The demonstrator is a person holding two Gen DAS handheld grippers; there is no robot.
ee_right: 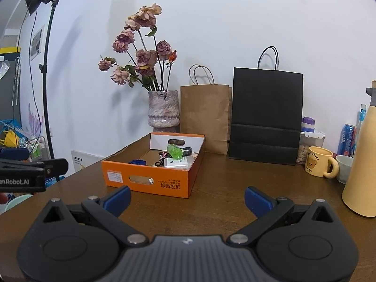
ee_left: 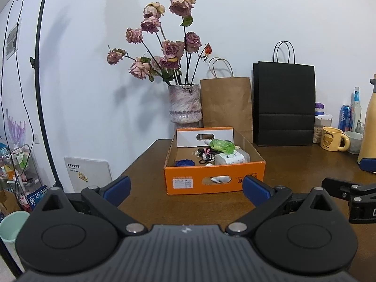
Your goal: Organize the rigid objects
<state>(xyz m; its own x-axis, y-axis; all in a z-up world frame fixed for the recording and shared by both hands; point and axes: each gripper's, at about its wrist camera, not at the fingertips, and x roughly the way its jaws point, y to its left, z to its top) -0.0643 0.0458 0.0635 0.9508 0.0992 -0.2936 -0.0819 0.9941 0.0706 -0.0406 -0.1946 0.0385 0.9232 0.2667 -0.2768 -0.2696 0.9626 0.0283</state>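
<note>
both grippers hang back over the near edge of the brown table (ee_right: pixel 223 176), and neither carries anything. the left gripper (ee_left: pixel 186 188) has its blue pads spread wide, empty air between them. same story for the right gripper (ee_right: pixel 187 199), jaws wide apart, nothing gripped.

the action sits in the orange box (ee_left: pixel 215 178), straight ahead of the left gripper and a little to the left of the right one. inside it, a heap: a green bottle (ee_left: pixel 222 146) lying on its side on top, a white pack (ee_left: pixel 231 158) under it, a blue lid (ee_left: pixel 184 163) near the front wall, and a tangle of dark cords (ee_left: pixel 206 154) in the middle.

here's where it could go sour, as i read it. that green bottle is round and perched on the pile, so a pinch off its middle could roll it away. the cords could snag a finger and drag neighbours out. the box looks light, so a sideways nudge may slide it toward the vase (ee_left: pixel 185 103) of dried roses just behind. and the yellow mug (ee_right: pixel 320 162) and tall cream flask (ee_right: pixel 362 164) stand close on the right, easy to clip on a wide swing.
</note>
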